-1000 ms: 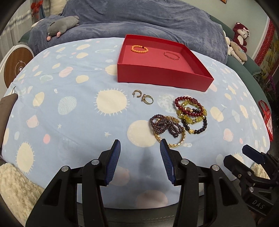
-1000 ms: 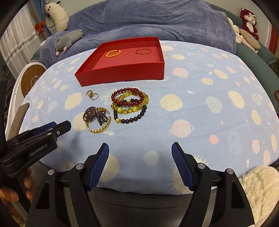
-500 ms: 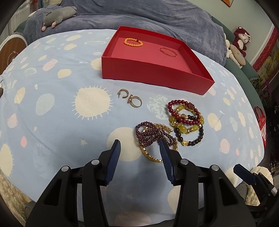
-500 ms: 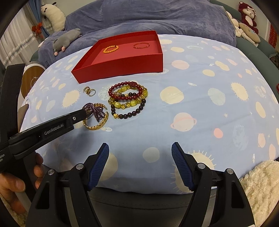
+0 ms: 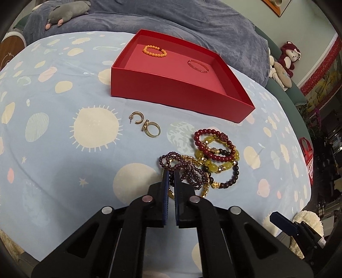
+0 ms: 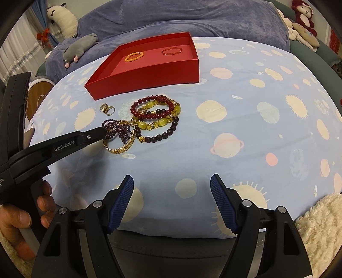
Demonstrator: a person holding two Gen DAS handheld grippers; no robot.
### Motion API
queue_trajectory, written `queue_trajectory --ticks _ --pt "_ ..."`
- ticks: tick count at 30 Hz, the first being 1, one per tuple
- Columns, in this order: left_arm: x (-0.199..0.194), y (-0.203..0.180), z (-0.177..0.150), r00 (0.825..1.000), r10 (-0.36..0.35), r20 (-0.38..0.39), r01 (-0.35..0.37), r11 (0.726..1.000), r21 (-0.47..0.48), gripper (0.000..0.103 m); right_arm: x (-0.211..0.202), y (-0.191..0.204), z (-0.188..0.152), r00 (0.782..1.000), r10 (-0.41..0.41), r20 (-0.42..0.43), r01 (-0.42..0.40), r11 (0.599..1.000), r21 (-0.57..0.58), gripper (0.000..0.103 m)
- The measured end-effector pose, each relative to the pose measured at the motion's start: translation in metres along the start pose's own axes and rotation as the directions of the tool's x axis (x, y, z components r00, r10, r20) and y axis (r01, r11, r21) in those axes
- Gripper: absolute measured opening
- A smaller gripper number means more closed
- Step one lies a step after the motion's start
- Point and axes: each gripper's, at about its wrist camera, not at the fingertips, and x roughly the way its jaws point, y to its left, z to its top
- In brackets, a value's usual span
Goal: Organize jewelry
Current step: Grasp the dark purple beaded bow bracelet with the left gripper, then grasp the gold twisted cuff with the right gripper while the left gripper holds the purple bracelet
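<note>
My left gripper (image 5: 170,173) is shut on the purple bead bracelet (image 5: 188,171), which lies tangled over a gold bangle (image 5: 205,189) on the blue cloth; it also shows in the right wrist view (image 6: 119,131) with the left gripper (image 6: 104,133) pinching it. Beside it lies a pile of red, yellow and dark bead bracelets (image 5: 215,149). A red box (image 5: 218,94) behind holds an orange bracelet (image 5: 155,51) and a thin red bangle (image 5: 197,66). My right gripper (image 6: 172,203) is open and empty near the front edge.
A gold earring (image 5: 136,117) and a gold ring (image 5: 152,129) lie left of the pile. A grey plush toy (image 5: 66,12) and blue bedding sit behind the box. Plush toys (image 5: 286,57) sit far right. A fluffy white rug (image 6: 320,226) lies lower right.
My left gripper moved forward and right to the purple bracelet and shut on it. The right gripper stayed open and hardly moved.
</note>
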Motion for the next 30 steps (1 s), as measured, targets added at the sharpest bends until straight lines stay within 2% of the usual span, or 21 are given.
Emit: queue_trajectory --ticks 6,13,16,22,30 --pt "-0.022 -0.007 0.007 0.999 -0.016 0.047 0.014 1.0 0.024 0.003 -0.004 0.0 0.0 1.0 -0.002 0.013 0.002 1.0 -0.003 0.072" --pt "-0.064 -0.013 0.018 0.994 -0.001 0.105 -0.009 0.996 0.093 0.003 -0.01 0.004 -0.001 1.0 0.002 0.027 -0.001 1.0 -0.019 0.071" --pt "-0.072 -0.01 0.02 0.996 0.03 0.084 -0.039 0.993 0.113 0.003 -0.01 0.006 -0.001 1.0 0.006 0.026 -0.005 1.0 -0.024 0.071" --pt "-0.073 0.009 0.007 0.996 0.08 0.043 -0.084 0.993 0.088 0.004 -0.01 0.016 -0.001 1.0 0.022 0.022 -0.021 0.998 -0.059 0.071" --pt "-0.064 0.027 0.002 0.994 0.106 0.017 -0.107 0.993 0.043 0.004 0.002 0.044 0.006 0.997 0.071 0.007 -0.07 0.99 -0.124 0.071"
